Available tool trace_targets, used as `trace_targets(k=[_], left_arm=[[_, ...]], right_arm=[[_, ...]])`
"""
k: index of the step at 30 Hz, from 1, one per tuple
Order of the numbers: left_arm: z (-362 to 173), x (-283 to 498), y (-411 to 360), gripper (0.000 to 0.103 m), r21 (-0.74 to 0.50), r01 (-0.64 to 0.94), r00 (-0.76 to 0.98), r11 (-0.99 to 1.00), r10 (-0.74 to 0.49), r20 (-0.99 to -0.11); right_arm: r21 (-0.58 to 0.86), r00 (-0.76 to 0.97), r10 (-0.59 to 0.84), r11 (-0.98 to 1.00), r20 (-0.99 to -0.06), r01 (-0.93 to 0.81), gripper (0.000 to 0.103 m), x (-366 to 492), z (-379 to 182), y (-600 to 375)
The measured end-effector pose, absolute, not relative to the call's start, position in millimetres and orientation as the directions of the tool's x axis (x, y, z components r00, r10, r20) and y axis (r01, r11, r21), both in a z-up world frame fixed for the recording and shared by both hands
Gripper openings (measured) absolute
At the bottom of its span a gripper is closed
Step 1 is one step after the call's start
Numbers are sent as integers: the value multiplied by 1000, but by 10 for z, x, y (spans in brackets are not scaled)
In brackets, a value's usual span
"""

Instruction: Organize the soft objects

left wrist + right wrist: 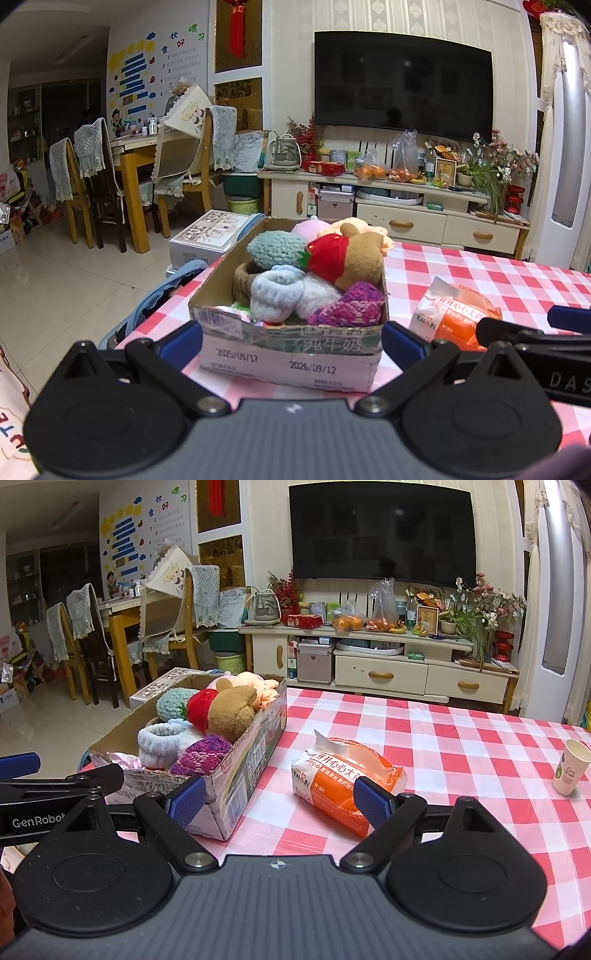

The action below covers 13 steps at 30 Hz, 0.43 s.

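Now, on the left of the table with the pink and white checked cloth (461, 746) stands a cardboard box (291, 356), and it is full of soft things. At its left side lies a teal knitted piece (275, 248), below it a light blue fluffy scrunchie (275, 293); toward the right come a red plush strawberry (327, 254), a brown plush toy (360, 258) and, at the near right corner, a purple knitted piece (347, 306). The left gripper (291, 341) hovers before the near wall of the box, its blue pads spread wide, one at each side of the box, and it grasps nothing. Just to the right of the box, apart from it, an orange and white tissue pack (343, 779) lies flat on the cloth. The right gripper (279, 803) is also released and empty; its left pad is in front of the box corner and its right pad is in front of the pack, but I cannot tell if they touch. Far to the right, near the table edge, a paper cup (570, 766) stands upright.
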State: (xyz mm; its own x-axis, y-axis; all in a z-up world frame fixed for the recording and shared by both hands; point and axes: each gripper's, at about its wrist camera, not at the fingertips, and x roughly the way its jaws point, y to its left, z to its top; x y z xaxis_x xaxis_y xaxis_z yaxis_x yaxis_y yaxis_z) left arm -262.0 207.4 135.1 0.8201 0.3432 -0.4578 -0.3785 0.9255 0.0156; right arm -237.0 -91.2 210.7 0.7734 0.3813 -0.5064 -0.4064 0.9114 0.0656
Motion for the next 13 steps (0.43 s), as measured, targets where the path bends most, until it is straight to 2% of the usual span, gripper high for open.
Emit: trace_targets(k=[13], left_arm=[[1310, -2592, 2087, 102, 8, -378, 814, 926, 337, -473]], right_arm=[[65, 769, 383, 910, -512, -410, 103, -2379, 2081, -891]])
